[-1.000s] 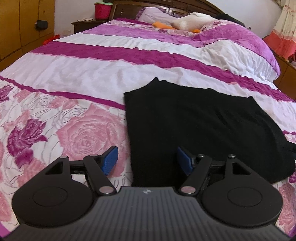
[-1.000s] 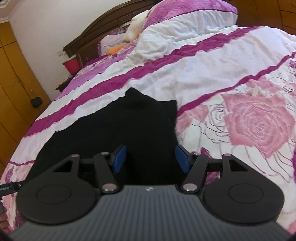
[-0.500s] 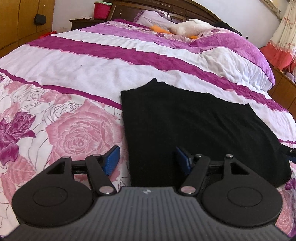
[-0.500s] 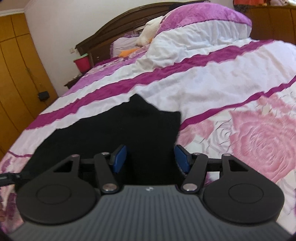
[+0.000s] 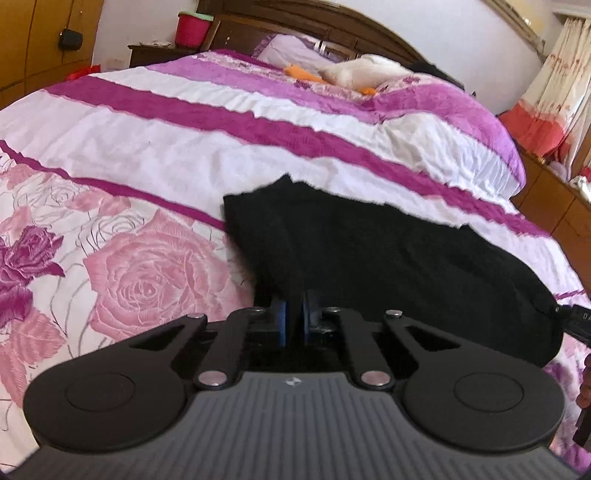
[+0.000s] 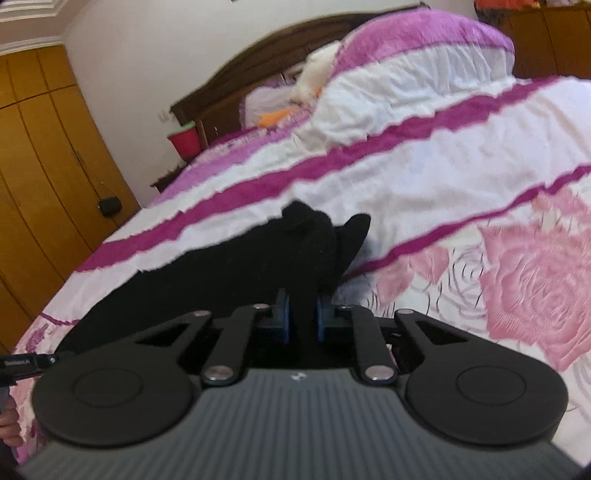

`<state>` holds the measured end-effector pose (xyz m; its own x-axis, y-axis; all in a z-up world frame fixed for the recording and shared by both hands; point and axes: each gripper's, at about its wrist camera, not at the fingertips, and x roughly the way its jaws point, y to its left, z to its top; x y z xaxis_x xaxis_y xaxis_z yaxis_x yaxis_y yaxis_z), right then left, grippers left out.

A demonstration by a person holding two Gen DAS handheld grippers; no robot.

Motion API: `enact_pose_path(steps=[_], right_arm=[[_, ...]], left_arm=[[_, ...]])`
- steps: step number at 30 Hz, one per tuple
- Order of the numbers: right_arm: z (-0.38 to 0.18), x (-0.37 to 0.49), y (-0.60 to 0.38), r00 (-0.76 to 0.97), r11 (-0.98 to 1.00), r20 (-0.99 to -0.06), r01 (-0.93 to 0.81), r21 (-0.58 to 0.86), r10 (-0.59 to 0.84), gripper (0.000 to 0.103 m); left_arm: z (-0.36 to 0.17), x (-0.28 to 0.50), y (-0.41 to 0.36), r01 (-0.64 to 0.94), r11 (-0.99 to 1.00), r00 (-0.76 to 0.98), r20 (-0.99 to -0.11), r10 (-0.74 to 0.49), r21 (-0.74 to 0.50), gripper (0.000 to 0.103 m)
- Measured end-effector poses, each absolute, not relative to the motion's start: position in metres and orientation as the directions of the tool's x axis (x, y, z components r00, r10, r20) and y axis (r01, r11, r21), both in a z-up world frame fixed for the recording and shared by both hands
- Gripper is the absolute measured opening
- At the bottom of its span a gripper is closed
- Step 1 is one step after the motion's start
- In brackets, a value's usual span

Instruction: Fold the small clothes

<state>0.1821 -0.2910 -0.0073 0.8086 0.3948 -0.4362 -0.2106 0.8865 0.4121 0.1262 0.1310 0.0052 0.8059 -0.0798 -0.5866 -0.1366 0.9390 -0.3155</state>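
A black knitted garment [image 5: 388, 254] lies spread on the bed's pink and white rose quilt [image 5: 147, 280]. My left gripper [image 5: 294, 319] is shut on the garment's near left edge, with the cloth pinched between the blue pads and lifted into a ridge. In the right wrist view the same garment [image 6: 236, 266] runs off to the left. My right gripper [image 6: 303, 319] is shut on its near right edge, and the cloth bunches up ahead of the pads. The tip of the other gripper [image 5: 576, 317] shows at the right edge of the left wrist view.
The quilt [image 6: 517, 258] reaches far ahead to a folded purple and white blanket [image 5: 443, 122], pillows and a white plush toy [image 5: 365, 72] by the dark headboard [image 5: 332, 22]. A red bucket [image 5: 192, 27] stands on a nightstand. Wooden wardrobes [image 6: 40, 177] line the left.
Both grippers went from open over the garment's near edge to shut on it. The cloth now rises and bunches between each pair of pads.
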Motion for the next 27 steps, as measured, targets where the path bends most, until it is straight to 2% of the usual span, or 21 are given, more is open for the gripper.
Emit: enact_pose_path(steps=[3, 8, 11, 17, 18, 19, 20, 21, 22, 24, 26, 27], right_arm=[[-0.004, 0.166, -0.300, 0.820, 0.884, -0.426, -0.191, 0.426, 0.383, 0.014], [-0.023, 0.152, -0.310, 0.823, 0.940, -0.500, -0.112, 0.322, 0.269, 0.009], [-0.035, 0.155, -0.320, 0.789, 0.934, -0.548, -0.089, 0.347, 0.279, 0.009], [-0.017, 0.161, -0.328, 0.829, 0.901, -0.464, -0.105, 0.420, 0.313, 0.012], [-0.015, 0.164, -0.325, 0.825, 0.898, -0.463, -0.113, 0.425, 0.323, 0.014], [-0.013, 0.168, -0.322, 0.817, 0.897, -0.468, -0.129, 0.422, 0.337, 0.024], [-0.013, 0.170, -0.318, 0.810, 0.899, -0.473, -0.144, 0.414, 0.348, 0.037], [-0.014, 0.172, -0.314, 0.802, 0.901, -0.479, -0.160, 0.404, 0.357, 0.043], [-0.016, 0.174, -0.309, 0.794, 0.904, -0.489, -0.168, 0.393, 0.361, 0.044], [-0.019, 0.174, -0.305, 0.783, 0.897, -0.488, -0.194, 0.397, 0.386, 0.043], [-0.020, 0.172, -0.301, 0.781, 0.896, -0.488, -0.200, 0.396, 0.390, 0.012], [-0.019, 0.170, -0.302, 0.786, 0.895, -0.481, -0.196, 0.401, 0.388, 0.012]], left_arm=[[0.012, 0.118, 0.137, -0.124, 0.933, 0.814, -0.572, -0.099, -0.338, 0.009], [-0.004, 0.117, 0.140, -0.144, 0.941, 0.767, -0.635, -0.090, -0.307, 0.009], [-0.014, 0.121, 0.138, -0.146, 0.949, 0.753, -0.653, -0.076, -0.278, 0.010], [-0.006, 0.124, 0.131, -0.146, 0.959, 0.756, -0.653, -0.051, -0.245, 0.013], [-0.006, 0.124, 0.130, -0.149, 0.959, 0.756, -0.653, -0.048, -0.243, 0.013], [-0.005, 0.123, 0.129, -0.151, 0.958, 0.757, -0.652, -0.046, -0.243, 0.014], [-0.005, 0.122, 0.129, -0.152, 0.958, 0.759, -0.650, -0.043, -0.241, 0.015], [-0.005, 0.122, 0.128, -0.154, 0.959, 0.759, -0.650, -0.039, -0.238, 0.018], [-0.005, 0.121, 0.128, -0.155, 0.959, 0.759, -0.650, -0.036, -0.235, 0.020], [-0.005, 0.120, 0.129, -0.157, 0.959, 0.760, -0.649, -0.035, -0.236, 0.021], [-0.005, 0.120, 0.128, -0.154, 0.960, 0.760, -0.649, -0.035, -0.232, 0.021], [-0.004, 0.120, 0.128, -0.151, 0.962, 0.760, -0.649, -0.035, -0.229, 0.019]])
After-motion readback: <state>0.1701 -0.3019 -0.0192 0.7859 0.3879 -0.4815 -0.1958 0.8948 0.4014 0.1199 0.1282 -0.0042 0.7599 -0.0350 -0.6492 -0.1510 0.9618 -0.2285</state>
